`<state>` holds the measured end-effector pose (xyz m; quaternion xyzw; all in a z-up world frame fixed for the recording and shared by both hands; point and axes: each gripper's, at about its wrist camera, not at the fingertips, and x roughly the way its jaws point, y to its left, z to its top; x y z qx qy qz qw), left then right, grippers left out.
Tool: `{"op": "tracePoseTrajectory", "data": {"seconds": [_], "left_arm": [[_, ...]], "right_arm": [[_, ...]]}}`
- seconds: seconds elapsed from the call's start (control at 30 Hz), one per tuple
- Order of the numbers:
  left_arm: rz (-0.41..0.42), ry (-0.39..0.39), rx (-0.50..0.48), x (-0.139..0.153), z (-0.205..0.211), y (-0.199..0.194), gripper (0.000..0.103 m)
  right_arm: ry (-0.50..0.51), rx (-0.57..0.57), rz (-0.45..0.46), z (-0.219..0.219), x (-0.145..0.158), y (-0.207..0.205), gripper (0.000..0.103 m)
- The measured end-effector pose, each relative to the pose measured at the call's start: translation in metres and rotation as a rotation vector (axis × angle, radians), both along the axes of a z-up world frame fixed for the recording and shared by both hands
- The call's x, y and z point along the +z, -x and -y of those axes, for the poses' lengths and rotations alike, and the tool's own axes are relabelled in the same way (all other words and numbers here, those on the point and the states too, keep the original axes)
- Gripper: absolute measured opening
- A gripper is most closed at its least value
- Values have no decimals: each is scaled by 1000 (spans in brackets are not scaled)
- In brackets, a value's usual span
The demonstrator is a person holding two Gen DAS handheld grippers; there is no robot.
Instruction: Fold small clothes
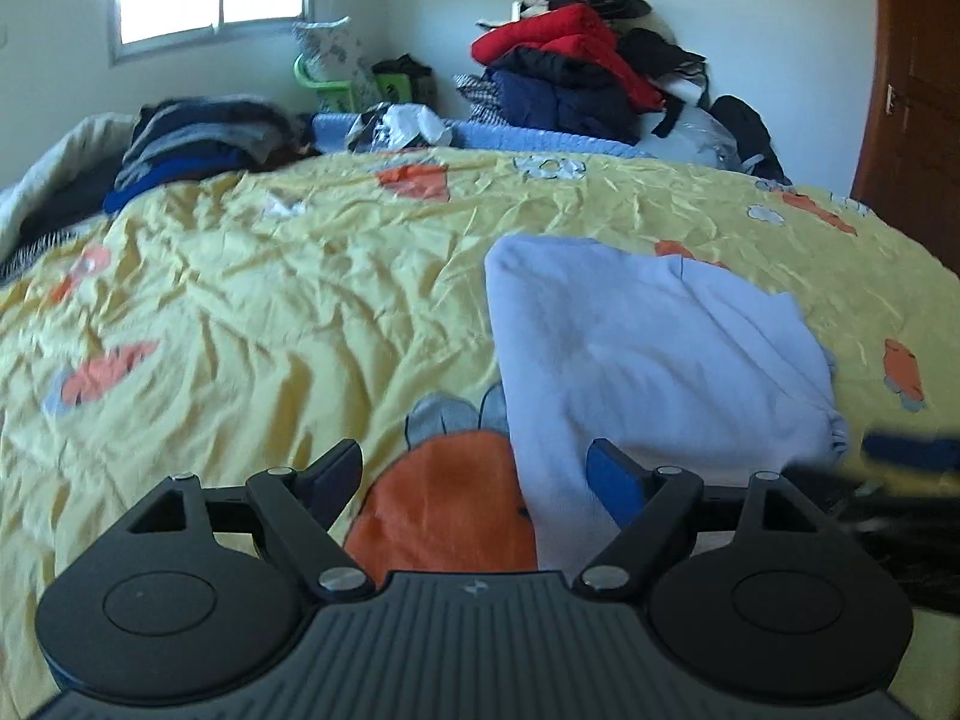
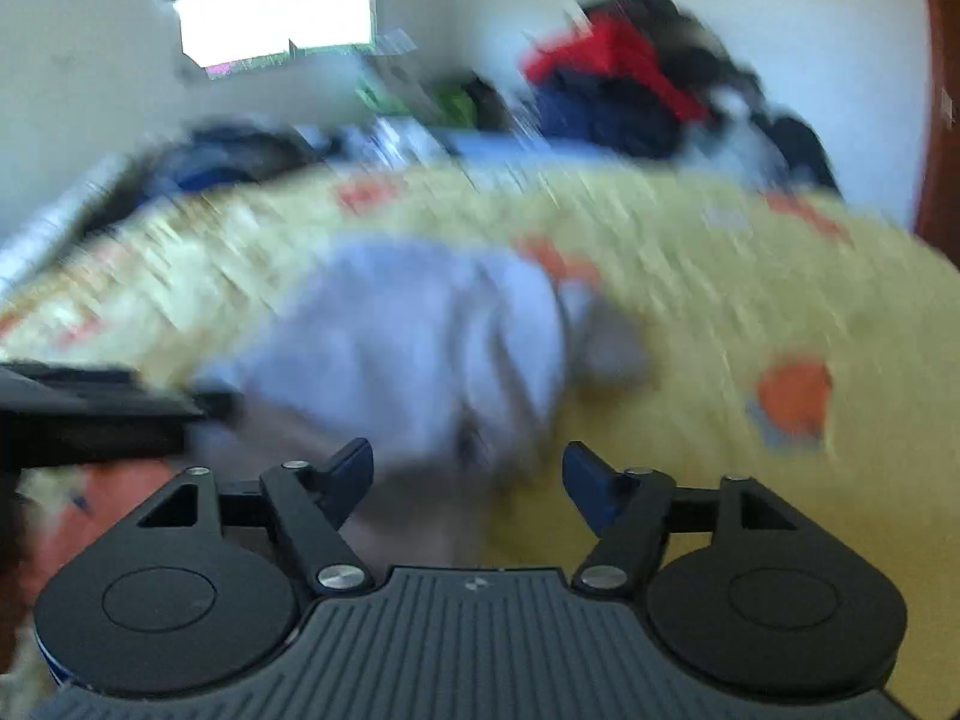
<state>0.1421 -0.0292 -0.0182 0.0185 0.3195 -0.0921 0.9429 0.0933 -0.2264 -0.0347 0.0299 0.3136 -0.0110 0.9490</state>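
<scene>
A small pale lilac garment (image 1: 648,354) lies folded over on the yellow bedspread (image 1: 270,300), right of centre in the left wrist view. My left gripper (image 1: 477,474) is open just over the garment's near left edge, its pads clear of the cloth. The right wrist view is blurred by motion; there the same garment (image 2: 420,348) lies ahead and to the left. My right gripper (image 2: 468,474) is open above the garment's near end, nothing pinched between its fingers. A blue-tipped black piece of the right gripper (image 1: 912,453) shows at the right edge of the left view.
A heap of red, navy and black clothes (image 1: 588,60) stands at the far right by the wall. Dark folded clothes (image 1: 198,144) lie at the far left of the bed. A window (image 1: 210,0) and a brown door (image 1: 918,90) bound the room.
</scene>
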Motion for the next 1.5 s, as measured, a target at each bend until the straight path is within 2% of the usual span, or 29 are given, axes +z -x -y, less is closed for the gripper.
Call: {"op": "tracePoseTrajectory", "data": {"seconds": [0.03,0.1,0.17,0.23,0.4,0.73,1.2,1.33,1.5], "left_arm": [[1,4,3,1,-1,4,82],[9,-8,5,2,-3,13,83],[3,-18,6,2,-4,21,84],[-11,-7,8,1,-6,28,84],[-17,1,10,3,-7,49,84],[-42,-8,28,-6,-14,84,84],[-27,-33,51,-22,-22,105,84],[-9,-29,62,-27,-26,108,95],[-2,-17,70,-29,-28,109,96]], "right_arm": [[-26,-37,-16,2,-2,2,73],[-84,-51,10,6,1,18,77],[-100,-55,28,5,5,30,93],[-109,-57,35,3,8,40,98],[-135,-38,14,-4,5,55,98],[-114,-7,0,-20,0,85,101],[-60,-17,2,-29,-2,109,102],[-54,-22,1,-31,-6,110,102],[-18,-28,4,-36,-11,110,102]]}}
